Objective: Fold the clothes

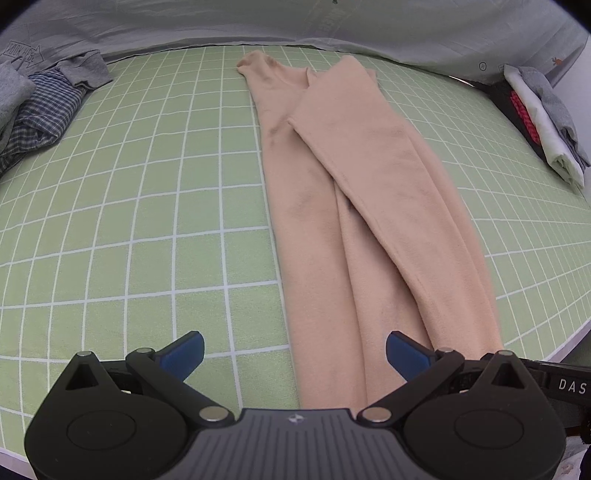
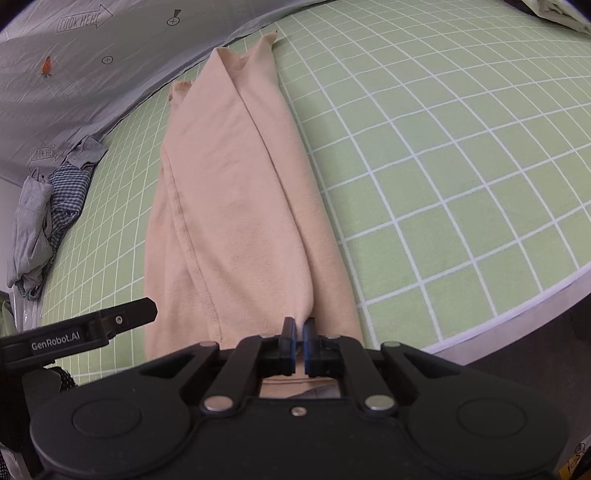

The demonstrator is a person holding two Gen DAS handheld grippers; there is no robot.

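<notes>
Right gripper clenched on the near end of the peach fleece pants, blue pads pressed almost together with a pinch of cloth rising between them. Left gripper released, blue fingertips spread wide, hovering over the near end of the same pants, one tip above the mat, the other above the cloth; contact with the fabric cannot be told.

Pants laid lengthwise from the near edge of the green grid mat toward its far edge, one leg folded across the other, far ends splayed slightly apart close to the far edge. Seam stitching visible along the left side in the right wrist view.

At the mat's far left corner, a heap of clothes: a blue checked shirt and grey garments. At the right edge, a stack of folded clothes in white, grey and black with red. Beyond the far edge, a pale grey printed sheet with "LOOK HERE" arrows.
</notes>
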